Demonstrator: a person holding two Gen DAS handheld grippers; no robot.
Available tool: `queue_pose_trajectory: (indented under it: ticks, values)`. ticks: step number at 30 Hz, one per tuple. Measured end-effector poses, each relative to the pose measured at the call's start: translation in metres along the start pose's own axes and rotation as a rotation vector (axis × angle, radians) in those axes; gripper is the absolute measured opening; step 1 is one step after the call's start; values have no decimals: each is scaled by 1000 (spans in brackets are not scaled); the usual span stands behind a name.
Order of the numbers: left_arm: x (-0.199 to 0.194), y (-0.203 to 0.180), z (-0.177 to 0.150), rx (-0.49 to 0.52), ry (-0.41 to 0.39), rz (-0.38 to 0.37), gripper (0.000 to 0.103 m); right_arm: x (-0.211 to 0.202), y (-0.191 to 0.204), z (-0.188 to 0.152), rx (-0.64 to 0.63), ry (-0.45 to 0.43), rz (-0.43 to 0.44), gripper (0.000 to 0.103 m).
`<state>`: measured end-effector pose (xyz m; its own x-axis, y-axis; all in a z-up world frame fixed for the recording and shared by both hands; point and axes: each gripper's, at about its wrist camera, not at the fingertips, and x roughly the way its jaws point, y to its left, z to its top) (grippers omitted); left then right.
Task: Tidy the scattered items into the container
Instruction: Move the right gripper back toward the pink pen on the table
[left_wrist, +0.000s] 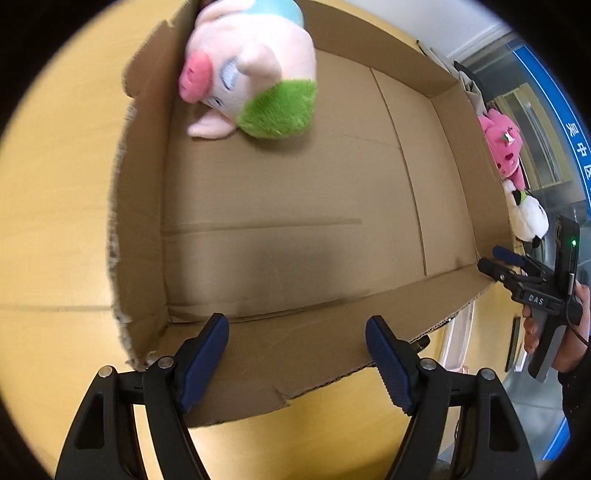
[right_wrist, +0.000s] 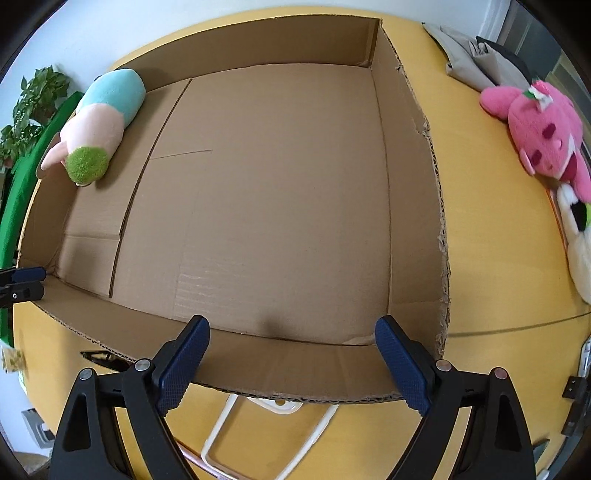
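one toy boxed, two toys left on the desk

the cardboard box (right_wrist: 258, 192) sat open on the yellow desk (right_wrist: 491, 236), its floor almost bare. only the pig plush (left_wrist: 251, 74), pink with a pale blue top and a green tuft, lay inside, tucked against the left wall near a far corner. that much of the tidying looked done.

outside the box, past its right wall, the pink strawberry plush (right_wrist: 543, 129) lay on the desk, and just beside it, nearer the desk's edge, a white plush (right_wrist: 580, 243) with a green and black patch; the two seemed to touch. both waited to go in, so by this count the job was roughly a third through. a heap of grey cloth (right_wrist: 465, 59) sat at the far right corner of the desk; whether it belonged to the task could not be told.

the left gripper (left_wrist: 297, 354) hovered over the near rim of the box with its jaws spread and nothing between them. the right gripper (right_wrist: 291, 354) hung likewise over the near rim, jaws spread wide and empty; in the left wrist view it showed at the right edge, held in a hand (left_wrist: 554, 332).

the next step, as a judgement, would be carrying a free gripper to the right for the strawberry plush, the closer of the two to the box.
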<state>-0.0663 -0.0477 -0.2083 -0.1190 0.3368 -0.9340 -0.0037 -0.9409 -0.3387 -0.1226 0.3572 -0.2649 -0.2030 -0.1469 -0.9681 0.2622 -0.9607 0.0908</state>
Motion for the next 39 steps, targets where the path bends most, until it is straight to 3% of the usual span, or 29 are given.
queue_pose_trajectory:
  ticks: [3,7,14,19,25,39]
  values:
    - [-18,-5,-7,-42,-66,15,76,-12,-6,-4,25,-18,21,94]
    - [-56,-24,-13,-54,-189,52,78,-54,0,-6,60,-130,91,103]
    - [-96,-82,-37,12,-307,150,79,-106,39,-33,-45,-246,157,103]
    - [-104,-102,-56,-23,-344,169,80,-116,57,-54,-70,-267,171,103]
    - [-101,-119,-73,-56,-354,208,80,-117,63,-54,-115,-274,197,103]
    - [-93,-131,-96,-97,-331,217,80,-104,39,-53,-76,-243,207,103]
